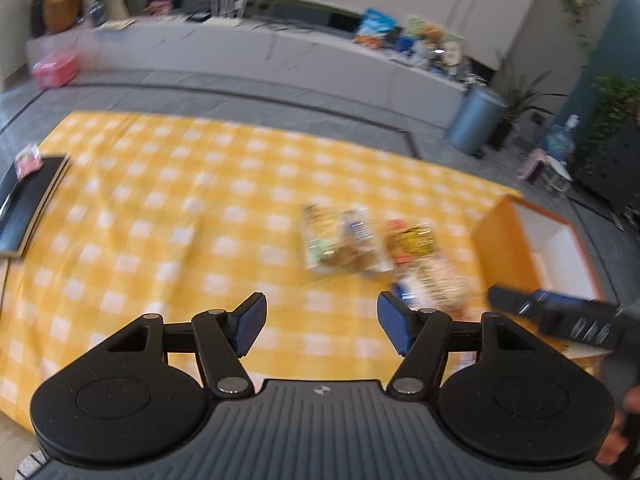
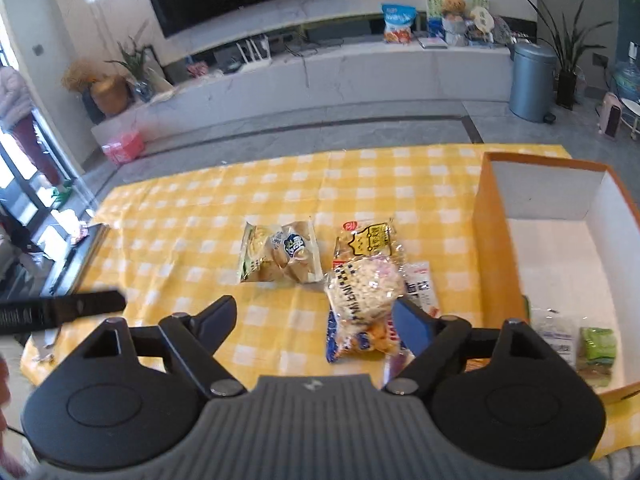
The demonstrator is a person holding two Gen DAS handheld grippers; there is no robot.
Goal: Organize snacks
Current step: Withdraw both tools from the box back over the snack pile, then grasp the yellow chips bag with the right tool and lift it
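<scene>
Several snack packets lie on a yellow checked cloth (image 2: 192, 216): a beige biscuit packet (image 2: 280, 256), a yellow packet (image 2: 370, 238), a clear bag of white puffs (image 2: 364, 292) on top of a blue-edged packet (image 2: 352, 344). An orange box (image 2: 492, 264) with a white inside stands at the right and holds a green packet (image 2: 598, 346) and a clear packet (image 2: 554, 330). My right gripper (image 2: 320, 316) is open and empty, just before the puff bag. My left gripper (image 1: 322, 326) is open and empty above the cloth, left of the snacks (image 1: 340, 240), which look blurred.
A black tray (image 1: 28, 200) with a pink packet (image 1: 28, 160) lies at the cloth's left edge. The orange box (image 1: 500, 232) is at the right in the left wrist view. A grey bin (image 2: 532, 80) and a low white cabinet (image 2: 320, 76) stand beyond the table.
</scene>
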